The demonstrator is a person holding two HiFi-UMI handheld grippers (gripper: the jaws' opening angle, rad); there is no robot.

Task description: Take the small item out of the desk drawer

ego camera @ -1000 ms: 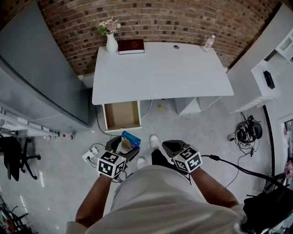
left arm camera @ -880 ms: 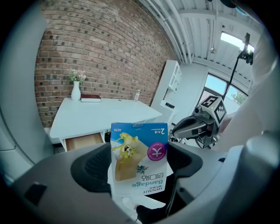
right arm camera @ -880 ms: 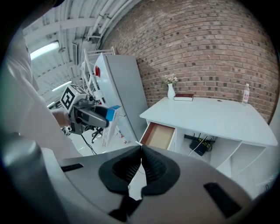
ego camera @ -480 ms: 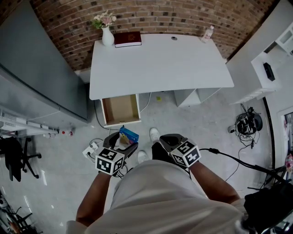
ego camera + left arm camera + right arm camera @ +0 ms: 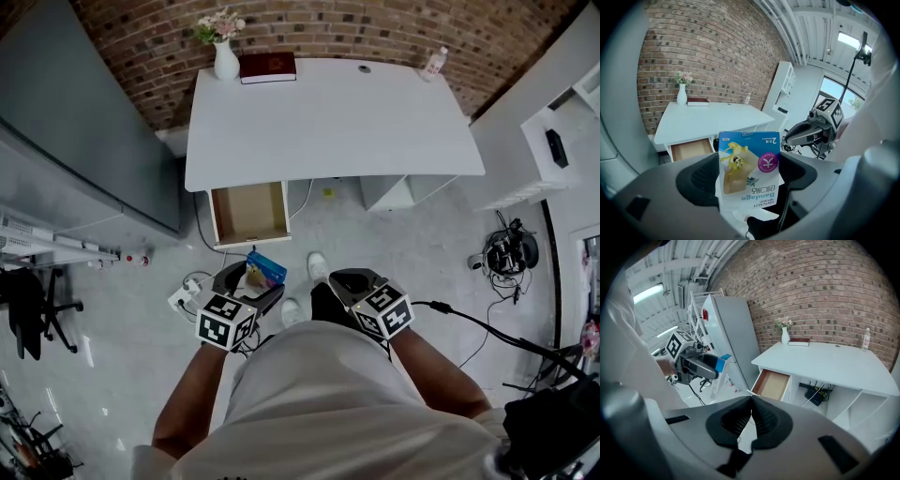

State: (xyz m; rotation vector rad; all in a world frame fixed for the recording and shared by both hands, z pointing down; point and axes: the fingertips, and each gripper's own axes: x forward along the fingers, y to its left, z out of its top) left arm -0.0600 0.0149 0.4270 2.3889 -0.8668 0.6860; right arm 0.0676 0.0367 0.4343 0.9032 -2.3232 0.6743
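My left gripper (image 5: 249, 278) is shut on a small blue bandage box (image 5: 749, 168), held upright between the pads, well clear of the desk. That box (image 5: 266, 268) shows blue above the gripper in the head view. The desk drawer (image 5: 249, 214) stands pulled open under the white desk's (image 5: 328, 122) left end, its brown inside bare. In the right gripper view the drawer (image 5: 772, 384) is also seen open. My right gripper (image 5: 352, 281) is shut with nothing between its jaws, level with the left one in front of my body.
On the desk's back edge stand a white vase with flowers (image 5: 224, 58), a dark red book (image 5: 267, 67) and a small bottle (image 5: 432, 63). A power strip (image 5: 186, 298) lies on the floor by my left gripper. Cables (image 5: 506, 255) lie at the right, a grey cabinet (image 5: 84, 122) at the left.
The view has shifted slightly as I stand back from the desk. Both grippers stay about where they were, the left one still holding the box.
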